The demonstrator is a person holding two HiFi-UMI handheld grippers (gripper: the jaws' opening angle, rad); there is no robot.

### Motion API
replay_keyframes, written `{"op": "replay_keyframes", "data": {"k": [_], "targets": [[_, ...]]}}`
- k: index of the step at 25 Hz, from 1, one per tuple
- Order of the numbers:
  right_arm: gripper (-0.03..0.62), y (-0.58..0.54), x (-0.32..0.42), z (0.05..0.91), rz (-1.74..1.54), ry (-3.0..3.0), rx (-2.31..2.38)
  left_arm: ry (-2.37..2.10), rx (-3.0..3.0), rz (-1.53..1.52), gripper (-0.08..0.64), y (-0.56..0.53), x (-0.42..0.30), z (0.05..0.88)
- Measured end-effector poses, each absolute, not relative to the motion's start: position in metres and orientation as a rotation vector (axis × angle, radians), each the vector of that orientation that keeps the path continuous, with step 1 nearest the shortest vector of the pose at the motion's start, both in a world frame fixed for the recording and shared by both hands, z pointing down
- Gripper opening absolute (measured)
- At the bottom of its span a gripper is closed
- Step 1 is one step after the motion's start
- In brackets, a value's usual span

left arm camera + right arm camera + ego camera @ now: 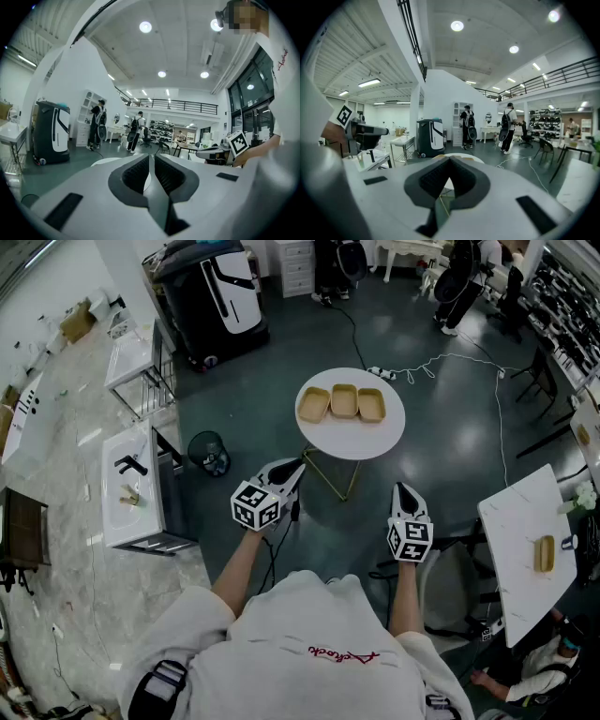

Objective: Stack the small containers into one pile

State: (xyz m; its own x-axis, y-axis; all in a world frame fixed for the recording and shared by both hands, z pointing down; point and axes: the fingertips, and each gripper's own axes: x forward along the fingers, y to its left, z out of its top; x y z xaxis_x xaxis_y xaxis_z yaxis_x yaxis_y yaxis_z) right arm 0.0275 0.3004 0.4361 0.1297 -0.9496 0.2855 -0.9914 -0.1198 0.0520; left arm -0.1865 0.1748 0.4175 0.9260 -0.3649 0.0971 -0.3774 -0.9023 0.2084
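Three tan small containers lie side by side, unstacked, on a round white table (389, 432): left container (313, 405), middle container (344, 400), right container (371, 404). My left gripper (292, 471) is held in the air short of the table's near left edge, its jaws parted by a narrow slit with nothing between them (151, 157). Short of the table's near right edge, my right gripper (401, 489) has its fingertips meeting and holds nothing (450, 160). In both gripper views only the table's edge (105, 161) (468, 158) shows past the jaws.
A black bin (208, 452) and a white sink counter (131, 488) stand at the left. Behind are a wire cart (141, 362) and a black-and-white machine (220, 292). A white table (520, 521) at the right carries another tan container (544, 554). A cable (441, 362) runs over the floor.
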Motion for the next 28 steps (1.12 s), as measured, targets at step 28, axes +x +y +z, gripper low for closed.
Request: {"op": "replay_keyframes", "data": {"k": [28], "targets": [[0.020,0.307,0.059,0.433,0.251,-2.001,2.146,-0.611,2.856,0.114,0.043,0.188,-0.155,0.416]]}}
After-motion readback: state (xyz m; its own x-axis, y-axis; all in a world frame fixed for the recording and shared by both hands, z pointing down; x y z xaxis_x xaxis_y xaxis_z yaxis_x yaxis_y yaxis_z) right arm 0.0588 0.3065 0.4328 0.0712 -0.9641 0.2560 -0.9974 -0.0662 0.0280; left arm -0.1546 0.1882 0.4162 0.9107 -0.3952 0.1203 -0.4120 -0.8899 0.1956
